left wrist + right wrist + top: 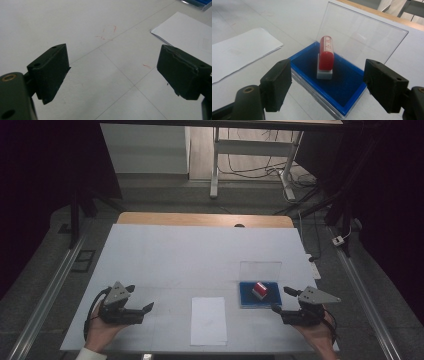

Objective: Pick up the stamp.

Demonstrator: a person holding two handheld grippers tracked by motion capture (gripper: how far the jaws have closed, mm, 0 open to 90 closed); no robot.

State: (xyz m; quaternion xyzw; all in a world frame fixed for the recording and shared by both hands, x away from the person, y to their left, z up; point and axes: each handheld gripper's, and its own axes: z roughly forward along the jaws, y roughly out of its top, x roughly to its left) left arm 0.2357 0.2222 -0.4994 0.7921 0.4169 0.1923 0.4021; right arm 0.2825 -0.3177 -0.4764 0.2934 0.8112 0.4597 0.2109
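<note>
The left hand-held gripper [141, 299] rests open and empty on the white surface [175, 255]; a paper sheet [208, 320] lies mid-front. Right of it, a red stamp [326, 53] stands in the blue tray [348, 86], tilted back towards the clear lid [362, 35]. The right hand-held gripper [332, 83] is open, just before the tray

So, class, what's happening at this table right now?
A person holds a hand-held gripper in each hand. The right hand-held gripper is open, aimed at a red stamp standing in a blue ink-pad case whose clear lid is raised. The left hand-held gripper is open over bare table. A white paper sheet lies between them.
</note>
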